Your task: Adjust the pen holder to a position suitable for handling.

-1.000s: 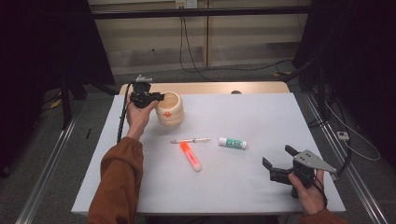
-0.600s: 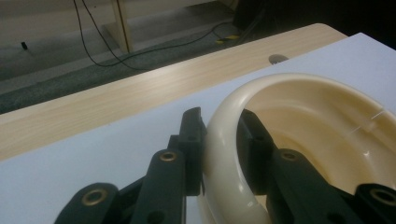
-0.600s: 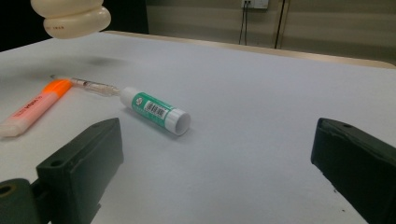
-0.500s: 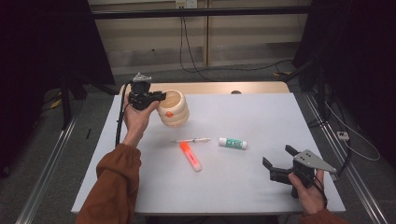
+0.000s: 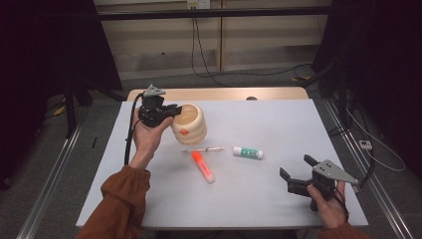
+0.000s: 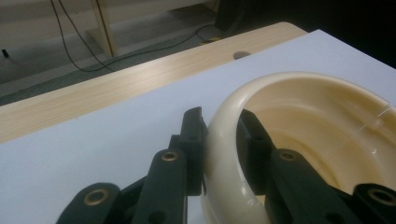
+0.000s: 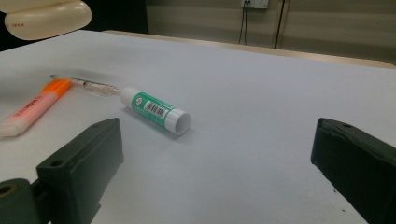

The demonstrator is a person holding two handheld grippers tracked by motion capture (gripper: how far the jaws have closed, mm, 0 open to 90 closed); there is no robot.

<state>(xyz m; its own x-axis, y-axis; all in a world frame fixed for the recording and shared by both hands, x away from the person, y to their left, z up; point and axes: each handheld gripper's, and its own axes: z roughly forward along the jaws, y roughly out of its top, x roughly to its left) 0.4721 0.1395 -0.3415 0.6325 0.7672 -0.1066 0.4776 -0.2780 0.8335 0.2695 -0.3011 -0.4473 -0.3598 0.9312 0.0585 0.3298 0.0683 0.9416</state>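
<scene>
My left gripper (image 5: 174,110) is shut on the rim of a cream ribbed bowl (image 5: 191,124) at the table's far left. One jaw is outside the wall and one inside, as the left gripper view shows around the bowl's rim (image 6: 222,135). The bowl (image 7: 46,18) hangs tilted just above the table. A green-and-white glue stick (image 5: 248,152) (image 7: 156,110), an orange highlighter (image 5: 204,167) (image 7: 35,107) and a thin clear pen (image 5: 204,150) (image 7: 88,85) lie mid-table. My right gripper (image 5: 296,167) (image 7: 217,140) rests open near the front right, with nothing between its jaws.
The white table (image 5: 278,119) has a wooden strip (image 5: 224,93) along its far edge. Cables run over the floor behind it, and metal rails flank both sides. Bare table surface lies between the glue stick and my right gripper.
My left gripper has lifted the bowl and carried it slightly rightward, toward the table's middle. The right gripper has stayed where it was.
</scene>
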